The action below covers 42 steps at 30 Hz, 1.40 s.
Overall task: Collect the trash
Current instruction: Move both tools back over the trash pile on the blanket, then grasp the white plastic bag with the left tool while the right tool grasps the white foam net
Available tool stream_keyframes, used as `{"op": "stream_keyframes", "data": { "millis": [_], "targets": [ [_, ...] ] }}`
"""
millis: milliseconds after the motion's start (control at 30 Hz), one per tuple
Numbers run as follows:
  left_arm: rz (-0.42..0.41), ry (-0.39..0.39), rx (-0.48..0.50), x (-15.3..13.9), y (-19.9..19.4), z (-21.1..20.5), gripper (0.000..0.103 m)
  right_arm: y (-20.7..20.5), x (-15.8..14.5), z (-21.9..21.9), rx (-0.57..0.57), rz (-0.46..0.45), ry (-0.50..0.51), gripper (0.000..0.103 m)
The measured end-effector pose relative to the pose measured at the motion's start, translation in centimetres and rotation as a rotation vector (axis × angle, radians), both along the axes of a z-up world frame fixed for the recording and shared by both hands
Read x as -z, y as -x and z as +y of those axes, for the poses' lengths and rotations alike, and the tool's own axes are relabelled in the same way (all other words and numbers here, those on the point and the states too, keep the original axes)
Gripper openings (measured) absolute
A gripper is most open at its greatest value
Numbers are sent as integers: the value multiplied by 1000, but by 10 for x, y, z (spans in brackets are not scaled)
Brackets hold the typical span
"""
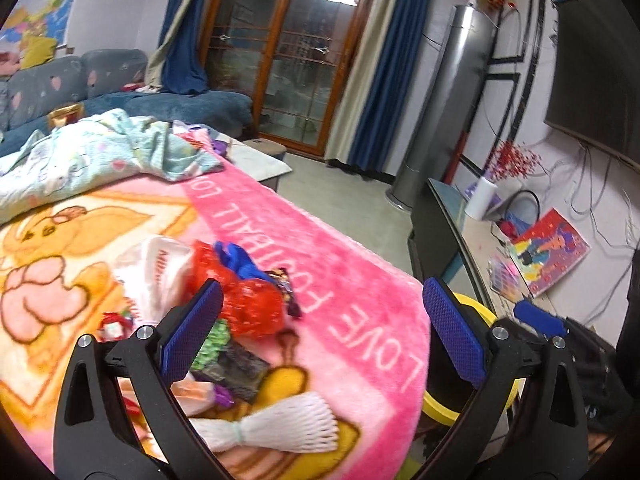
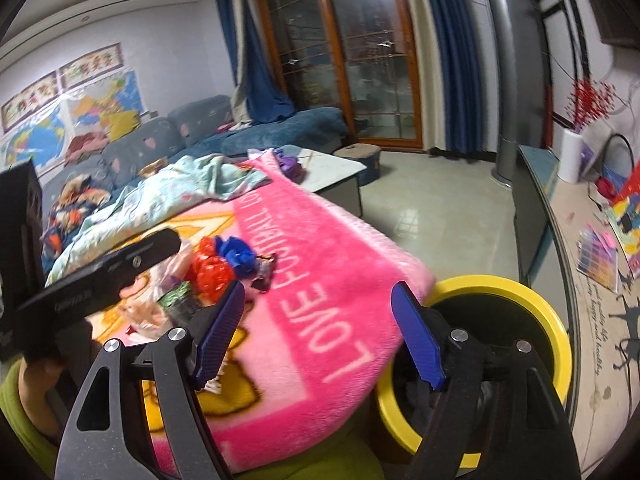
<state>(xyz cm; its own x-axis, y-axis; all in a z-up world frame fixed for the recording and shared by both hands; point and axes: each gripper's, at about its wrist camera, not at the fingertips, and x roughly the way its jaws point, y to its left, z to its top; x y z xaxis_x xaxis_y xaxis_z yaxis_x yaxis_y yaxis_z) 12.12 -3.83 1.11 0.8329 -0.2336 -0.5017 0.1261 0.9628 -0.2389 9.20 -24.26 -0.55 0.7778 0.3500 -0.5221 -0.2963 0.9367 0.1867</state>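
Hovering over a pink plush blanket lettered "LOVE FOOTBALL" point(image 1: 340, 280), the left gripper point(image 1: 320, 336) has its blue-padded jaws spread wide, clamped on nothing and touching nothing. Ahead of it on the blanket lies a heap of trash: a crumpled red mesh wrapper point(image 1: 248, 300), a wad of blue plastic point(image 1: 236, 260), a dark foil snack wrapper point(image 1: 288, 292), a white printed plastic bag point(image 1: 160, 272) and a white foam fruit net point(image 1: 280, 424). The foam net lies flat below the jaws, its long axis running left to right, pinched end to the left and flared end to the right. A round yellow-rimmed bin with a black liner point(image 1: 476, 308) shows just past the blanket's right edge.

From the right wrist camera, the right gripper point(image 2: 320, 336) likewise holds its blue jaws well apart and empty, above the blanket's point(image 2: 340, 264) near corner. The red mesh wrapper point(image 2: 212, 272), blue plastic point(image 2: 238, 256) and foil wrapper point(image 2: 266, 272) sit clustered left of centre. The yellow-rimmed bin point(image 2: 540, 308) stands beside the blanket, partly under its overhanging corner. The left gripper's black body point(image 2: 100, 280) crosses the left side.
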Motion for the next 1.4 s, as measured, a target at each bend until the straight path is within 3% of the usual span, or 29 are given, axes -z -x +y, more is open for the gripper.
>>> {"op": "stream_keyframes", "data": {
  "millis": [333, 633, 833, 1067, 1267, 1400],
  "targets": [
    [0, 30, -123, 1, -4, 53, 92, 3, 17, 52, -167, 10, 58, 74],
    [60, 79, -233, 21, -9, 112, 92, -9, 50, 93, -305, 106, 100, 74],
    [124, 150, -227, 40, -15, 134, 89, -26, 74, 109, -346, 177, 110, 72],
    [196, 173, -159, 59, -26, 124, 74, -30, 92, 111, -408, 258, 103, 39],
    [247, 142, -146, 66, -28, 115, 64, -22, 88, 109, -447, 249, 114, 22],
    [269, 133, -144, 69, -24, 113, 58, -20, 84, 103, -449, 253, 109, 18]
  ]
}}
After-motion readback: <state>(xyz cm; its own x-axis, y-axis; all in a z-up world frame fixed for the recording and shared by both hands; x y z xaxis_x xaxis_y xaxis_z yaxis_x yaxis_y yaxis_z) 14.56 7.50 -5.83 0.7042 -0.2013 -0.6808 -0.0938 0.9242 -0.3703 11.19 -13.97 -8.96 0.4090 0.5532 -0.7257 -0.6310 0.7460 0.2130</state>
